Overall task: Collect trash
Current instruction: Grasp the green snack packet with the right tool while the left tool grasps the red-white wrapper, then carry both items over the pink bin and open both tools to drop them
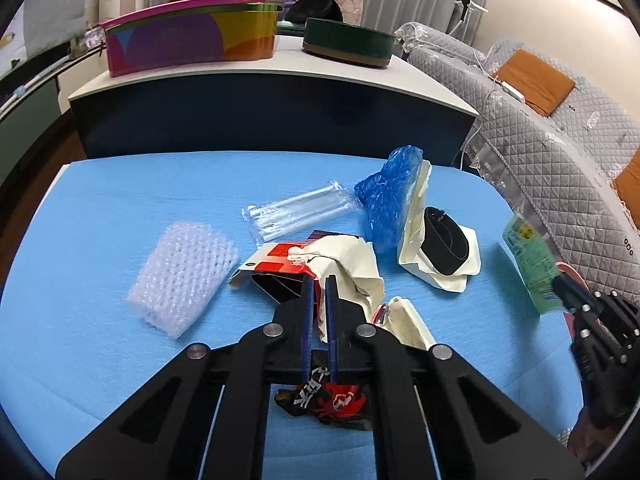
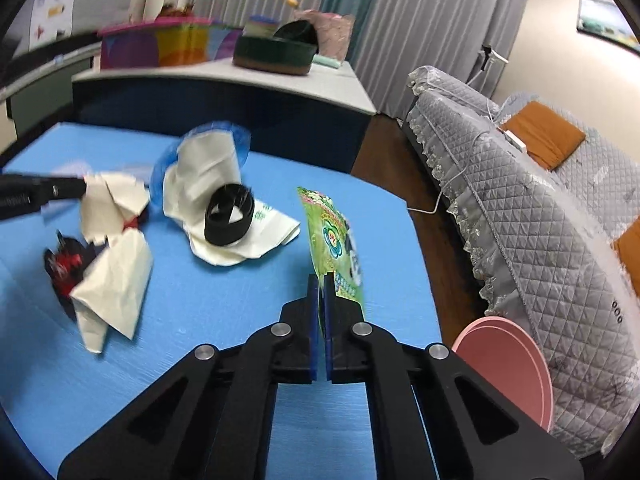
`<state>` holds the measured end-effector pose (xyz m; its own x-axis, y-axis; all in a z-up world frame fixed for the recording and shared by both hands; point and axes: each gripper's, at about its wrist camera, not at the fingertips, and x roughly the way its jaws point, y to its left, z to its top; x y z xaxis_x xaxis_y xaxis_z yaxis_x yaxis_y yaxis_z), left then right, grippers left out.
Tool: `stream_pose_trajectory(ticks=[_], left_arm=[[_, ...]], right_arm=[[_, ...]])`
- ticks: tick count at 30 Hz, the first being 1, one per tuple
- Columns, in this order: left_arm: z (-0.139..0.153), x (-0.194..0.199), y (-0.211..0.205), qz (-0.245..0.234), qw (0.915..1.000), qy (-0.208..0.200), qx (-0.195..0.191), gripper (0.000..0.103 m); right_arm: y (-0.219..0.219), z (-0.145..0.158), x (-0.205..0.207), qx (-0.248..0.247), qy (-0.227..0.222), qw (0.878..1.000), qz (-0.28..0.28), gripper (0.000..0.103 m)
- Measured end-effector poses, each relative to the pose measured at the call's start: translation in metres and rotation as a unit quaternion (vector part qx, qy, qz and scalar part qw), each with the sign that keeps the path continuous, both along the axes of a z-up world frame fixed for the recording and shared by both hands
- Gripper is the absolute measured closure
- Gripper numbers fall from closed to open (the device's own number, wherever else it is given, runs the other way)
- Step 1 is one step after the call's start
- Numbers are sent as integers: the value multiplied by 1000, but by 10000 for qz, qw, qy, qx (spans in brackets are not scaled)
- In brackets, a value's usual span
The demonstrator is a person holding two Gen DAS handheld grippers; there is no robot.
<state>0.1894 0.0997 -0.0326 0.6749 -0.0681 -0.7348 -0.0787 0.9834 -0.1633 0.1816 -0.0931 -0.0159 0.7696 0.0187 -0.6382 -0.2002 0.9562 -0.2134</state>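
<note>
A blue foam-covered table (image 1: 100, 220) fills the foreground of a living room, with a quilted grey sofa (image 2: 540, 220) to my right and a low white-topped cabinet (image 1: 248, 80) behind it.

Nearest to me, my left gripper (image 1: 319, 280) is clenched on a black-and-red wrapper (image 1: 332, 398), which hangs beneath the jaws, tangled with torn cream paper (image 1: 356, 264). My right gripper (image 2: 321, 280) is pinched tight on the lower edge of a green packet (image 2: 334, 240), which stands up off the table.

Just below my right hand, off the table edge, sits a pink bin (image 2: 516, 364); I judge this is where the trash goes.

Farther out lie 5 loose pieces: bubble wrap (image 1: 184, 276) to the left, a clear plastic sleeve (image 1: 296, 212), a crumpled blue bag (image 1: 388, 196), and a black band (image 1: 444, 246) resting on a cream bag (image 1: 468, 240).

To do this step well, I think I should carry the green packet fully over the pink rim before letting go, since it is light and could flutter aside. My left load looks loose, so a slow lift would keep the paper from dropping.
</note>
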Motion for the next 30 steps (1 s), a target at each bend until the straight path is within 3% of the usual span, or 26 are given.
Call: stream_pose_trajectory(ticks=[1,5,9,10,11,13,21,22,25,30], left_arm=[[1,-1,0,-3,10000,-30,-7,103],[10,-6,-4,-90,9998,-194,42,103],[7,-7,-5,23,10000,-45,15,102],[4,-7,-5,39,10000,6,-22,96],[1,-6,-4,62,10000,59,-49,83],[-1,-6,-5,86,9999,56,-51,72],[-8,7,-12,82,9999,126,75,71],[-10,9,-14,77,9998,134,100,72],[-13,15,-18,80,9995,205,242,95],[1,13,-18,44,9996,-7,265,99]], right_arm=[[-6,4,-1,103,-48,9999,-35,102],[-20,18,-9,417,-143,9990,-25,103],[-30,26,-17,646,-187,9977,-9,102],[-32,27,-18,655,-191,9977,6,102],[-33,29,-20,683,-195,9975,36,102],[-36,31,-22,754,-178,9970,78,102],[-44,28,-24,939,-5,9954,197,102],[-45,28,-25,962,8,9951,206,102],[-49,29,-24,1045,31,9942,246,102],[-56,34,-24,1135,-28,9933,226,102]])
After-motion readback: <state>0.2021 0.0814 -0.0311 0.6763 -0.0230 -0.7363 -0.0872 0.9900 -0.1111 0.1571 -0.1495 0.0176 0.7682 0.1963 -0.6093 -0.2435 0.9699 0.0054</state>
